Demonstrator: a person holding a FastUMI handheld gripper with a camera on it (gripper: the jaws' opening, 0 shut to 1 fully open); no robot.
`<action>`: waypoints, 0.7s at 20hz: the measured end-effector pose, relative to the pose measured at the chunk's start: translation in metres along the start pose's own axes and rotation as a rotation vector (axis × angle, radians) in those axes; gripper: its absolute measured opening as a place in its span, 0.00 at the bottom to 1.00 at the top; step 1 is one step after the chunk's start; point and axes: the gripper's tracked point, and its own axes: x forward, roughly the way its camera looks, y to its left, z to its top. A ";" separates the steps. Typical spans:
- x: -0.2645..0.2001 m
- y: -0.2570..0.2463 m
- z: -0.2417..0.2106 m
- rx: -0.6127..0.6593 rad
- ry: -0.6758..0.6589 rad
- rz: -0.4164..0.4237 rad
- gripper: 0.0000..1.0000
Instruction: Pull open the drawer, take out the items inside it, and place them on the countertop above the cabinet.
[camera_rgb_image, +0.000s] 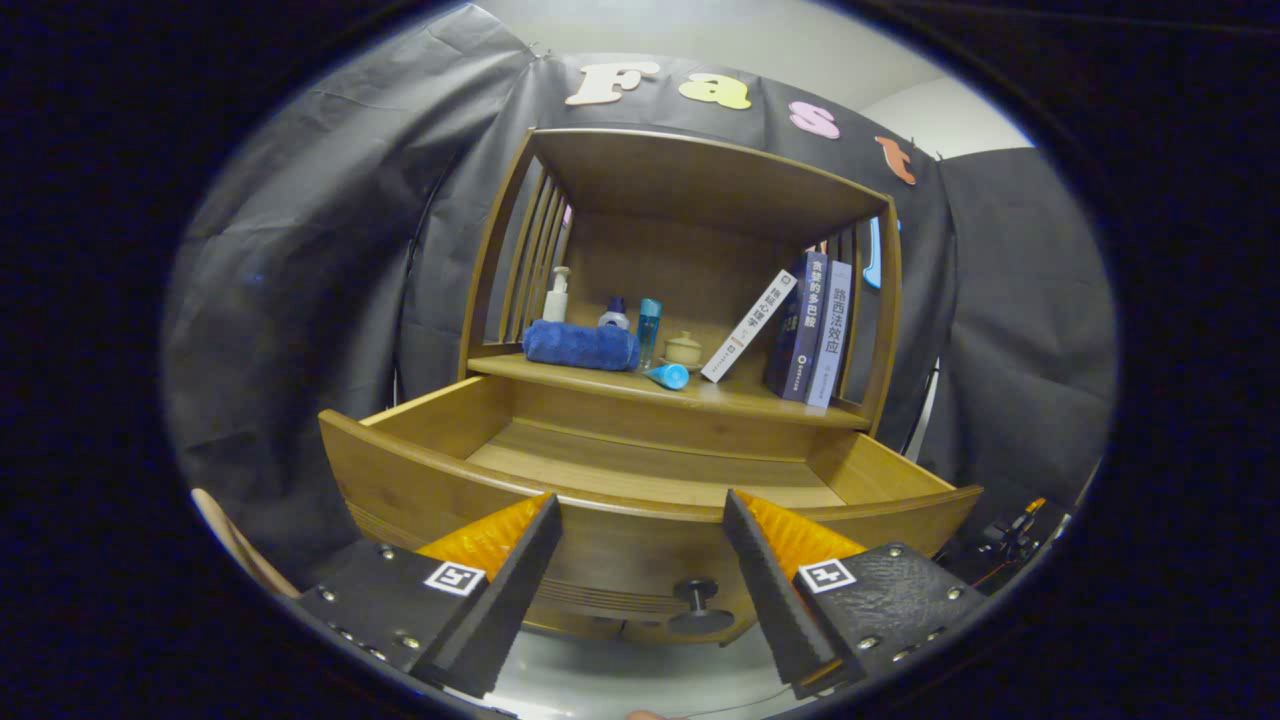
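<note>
Hovering before the pulled-open drawer (640, 470); gripper (640, 520) fingers apart, holding nothing, knob (697, 595) between them. Drawer floor looks bare; front part hidden by its wall. Rolled blue towel (580, 345), bottles and books (805, 330) sit on the countertop (720, 398). Judgement: unloading likely done; next, check inside.

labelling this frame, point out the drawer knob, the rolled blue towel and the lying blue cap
drawer knob (697, 592), gripper view, its round head.
rolled blue towel (580, 345), gripper view, middle of the roll.
lying blue cap (670, 376), gripper view, its side.
</note>
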 end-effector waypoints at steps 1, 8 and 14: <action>0.003 -0.001 0.000 0.001 0.001 0.002 0.98; 0.029 -0.003 0.006 0.001 0.025 0.016 0.98; 0.063 -0.002 0.012 -0.016 0.053 0.017 0.99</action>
